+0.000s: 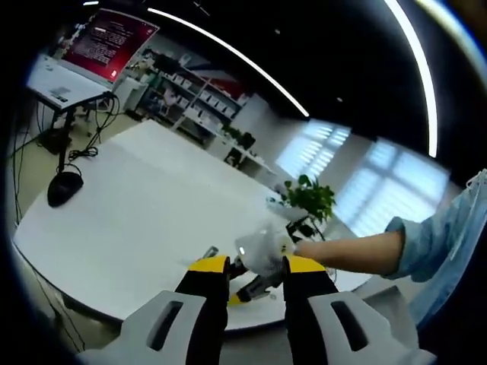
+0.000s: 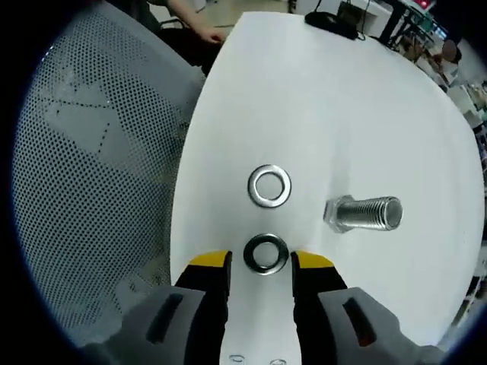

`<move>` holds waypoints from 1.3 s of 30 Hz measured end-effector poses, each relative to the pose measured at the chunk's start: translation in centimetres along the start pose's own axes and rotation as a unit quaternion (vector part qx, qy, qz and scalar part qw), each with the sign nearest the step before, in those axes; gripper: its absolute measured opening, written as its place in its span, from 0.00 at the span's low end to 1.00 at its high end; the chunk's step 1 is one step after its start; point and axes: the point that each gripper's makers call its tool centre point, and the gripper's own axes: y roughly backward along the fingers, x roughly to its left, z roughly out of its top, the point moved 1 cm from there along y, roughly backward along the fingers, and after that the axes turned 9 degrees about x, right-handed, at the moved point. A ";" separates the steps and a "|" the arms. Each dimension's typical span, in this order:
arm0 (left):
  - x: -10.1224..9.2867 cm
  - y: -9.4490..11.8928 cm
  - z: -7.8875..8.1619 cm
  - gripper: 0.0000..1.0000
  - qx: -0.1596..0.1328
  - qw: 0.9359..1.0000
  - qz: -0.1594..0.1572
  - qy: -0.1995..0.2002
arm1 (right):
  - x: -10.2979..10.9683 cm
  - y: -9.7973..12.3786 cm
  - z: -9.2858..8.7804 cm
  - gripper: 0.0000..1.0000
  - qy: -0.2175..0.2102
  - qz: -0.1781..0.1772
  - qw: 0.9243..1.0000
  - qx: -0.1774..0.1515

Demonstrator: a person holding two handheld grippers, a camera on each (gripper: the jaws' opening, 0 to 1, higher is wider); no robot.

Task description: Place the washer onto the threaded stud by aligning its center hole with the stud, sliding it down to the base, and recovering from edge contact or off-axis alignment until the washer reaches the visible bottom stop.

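right gripper (image 2: 260, 268), right gripper view: yellow-tipped jaws spread apart, bracketing the nearer flat silver steel washer (image 2: 266, 254) lying on the white tabletop (image 2: 319, 106); no contact with it yet visible. second, brighter silver washer (image 2: 269, 186) just beyond at 12 o'clock of the first, apart from it. hex-headed threaded steel bolt serving as the stud (image 2: 363, 214) at roughly 2 o'clock of the near washer, apparently standing on its head, thread uppermost; fisheye tilt makes uprightness a judgement only. grey perforated mesh chair back (image 2: 99, 175) at 9 o'clock, off the table edge.

step judged: pre-grasp, washer not yet lifted. next move calls for closing on the washer rim, lifting, carrying toward 2 o'clock, levelling the hole over the thread tip.

left gripper (image 1: 256, 268), left gripper view: jaws parted, held above the table, nothing between them. beyond the tips, a white-gloved hand (image 1: 264, 249) and blue sleeve (image 1: 441, 236); whatever it holds is blurred, unreadable. black computer mouse (image 1: 64, 187) far off at 10 o'clock.

stud base and bottom stop hard to make out.
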 end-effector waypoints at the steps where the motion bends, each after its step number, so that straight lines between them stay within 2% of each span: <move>1: 0.0 0.0 0.0 0.26 -0.001 1.000 0.000 0.000 | 0.1 0.0 -0.1 0.33 0.001 -0.002 1.000 -0.001; 5: 0.0 0.0 0.0 0.26 0.000 1.000 0.000 0.001 | 0.0 0.1 0.1 0.33 0.009 -0.001 1.000 0.007; 12: 0.1 0.0 0.0 0.25 -0.001 1.000 0.001 0.001 | 0.1 0.0 0.2 0.34 0.015 -0.003 0.999 0.042; 17: 0.1 0.0 0.1 0.25 -0.003 1.000 0.001 0.002 | 0.1 0.1 0.1 0.34 0.015 -0.003 0.999 0.049; 20: 0.0 0.0 0.1 0.25 -0.003 1.000 0.001 0.002 | 0.1 0.1 0.0 0.34 0.012 -0.005 0.999 0.042; 26: 0.1 0.0 0.1 0.26 -0.002 1.000 0.001 0.002 | 0.0 0.2 -0.2 0.33 0.011 -0.001 1.000 0.006; 30: 0.1 0.0 0.0 0.25 -0.001 1.000 0.002 0.001 | -0.2 0.2 -0.1 0.30 0.017 -0.002 1.000 0.003; 33: 0.1 0.0 0.0 0.25 0.001 1.000 0.003 0.001 | -0.4 0.2 0.0 0.25 0.004 -0.005 1.000 -0.002; 39: 0.2 0.0 0.0 0.25 0.000 1.000 0.003 0.001 | -0.7 0.1 -0.1 0.24 -0.018 -0.007 1.000 -0.009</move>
